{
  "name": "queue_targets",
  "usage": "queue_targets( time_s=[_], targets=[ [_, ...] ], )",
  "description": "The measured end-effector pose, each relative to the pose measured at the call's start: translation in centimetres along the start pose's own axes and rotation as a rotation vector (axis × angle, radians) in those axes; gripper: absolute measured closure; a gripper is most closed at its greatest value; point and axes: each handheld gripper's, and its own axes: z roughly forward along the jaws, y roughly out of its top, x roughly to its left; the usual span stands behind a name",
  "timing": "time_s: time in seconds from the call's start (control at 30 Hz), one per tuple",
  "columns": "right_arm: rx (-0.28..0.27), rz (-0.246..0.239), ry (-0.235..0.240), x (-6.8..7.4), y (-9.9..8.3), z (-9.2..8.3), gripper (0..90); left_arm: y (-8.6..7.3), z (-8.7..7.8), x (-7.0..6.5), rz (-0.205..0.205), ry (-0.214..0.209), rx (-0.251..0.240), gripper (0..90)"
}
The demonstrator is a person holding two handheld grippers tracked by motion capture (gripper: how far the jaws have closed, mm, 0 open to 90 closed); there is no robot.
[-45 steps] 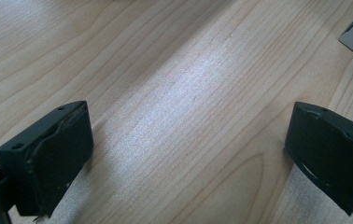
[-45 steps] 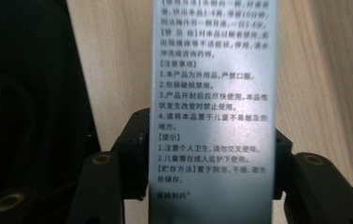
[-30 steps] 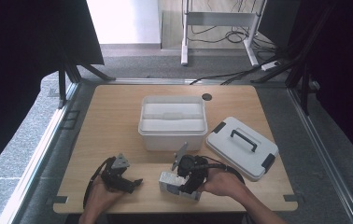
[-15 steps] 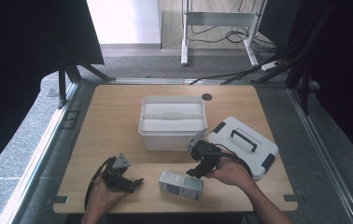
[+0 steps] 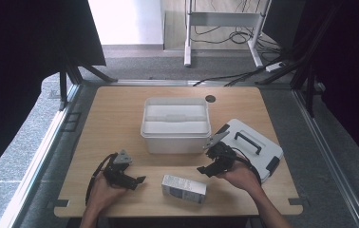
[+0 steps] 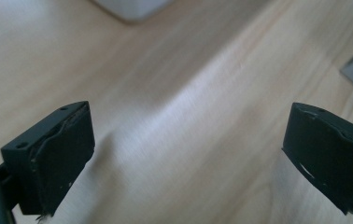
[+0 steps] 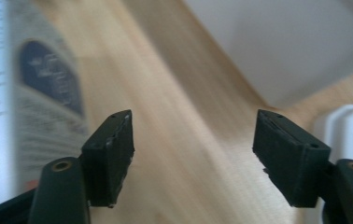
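Both of your hand-held grippers are spread and empty: the left hand-held gripper [image 5: 135, 181] hovers at 7 o'clock on the table [image 5: 120, 109], the right hand-held gripper [image 5: 205, 169] at 5 o'clock. The printed cardboard box [image 5: 184, 188] lies flat at 6 o'clock, between them. Sweep carelessly and you could knock the glossy white plastic bin [image 5: 176, 124] or its handled lid [image 5: 251, 142] off the smooth wood.

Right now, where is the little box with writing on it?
In the high view, the small box lies near the table's front edge, between the two grippers, in front of the white bin.
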Motion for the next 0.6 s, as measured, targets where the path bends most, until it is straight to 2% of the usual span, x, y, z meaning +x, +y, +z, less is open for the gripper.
queue_targets(
  time_s=[0.07, 0.1, 0.13, 0.2, 0.3, 0.33, 0.43, 0.47, 0.5, 0.6],
  targets=[
    [-0.026, 0.020, -0.020, -0.7, -0.4, 0.3, 24.0, 0.9, -0.2, 0.3, 0.008, -0.004, -0.022, 2.1],
    [-0.055, 0.042, -0.026, -1.4, -0.6, 0.5, 20.6, 2.0, -0.3, 0.5, 0.021, -0.016, -0.039, 2.0],
    [-0.055, 0.042, -0.026, -1.4, -0.6, 0.5, 20.6, 2.0, -0.3, 0.5, 0.021, -0.016, -0.039, 1.8],
    [-0.079, 0.068, -0.046, -2.2, -0.8, 0.8, 14.9, 3.2, -0.3, 0.8, 0.043, -0.020, -0.042, 1.3],
    [-0.129, 0.101, -0.073, -3.3, -1.0, 1.2, 11.6, 5.3, -0.2, 1.5, 0.071, -0.024, -0.046, 1.0],
    [-0.129, 0.101, -0.073, -3.3, -1.0, 1.2, 11.6, 5.3, -0.2, 1.5, 0.071, -0.024, -0.046, 1.0],
    [-0.187, 0.126, -0.094, -4.3, -0.8, 1.9, 0.5, 7.4, 0.0, 2.3, 0.082, -0.026, -0.055, 1.2],
    [-0.187, 0.126, -0.094, -4.3, -0.8, 1.9, 0.5, 7.4, 0.0, 2.3, 0.082, -0.026, -0.055, 1.4],
    [-0.218, 0.132, -0.091, -4.6, -0.5, 2.1, 0.0, 8.1, 0.3, 2.7, 0.090, -0.031, -0.053, 1.4],
    [-0.251, 0.134, -0.089, -5.0, 0.0, 2.4, 0.0, 8.7, 0.6, 2.9, 0.087, -0.030, -0.055, 1.9]
  ],
)
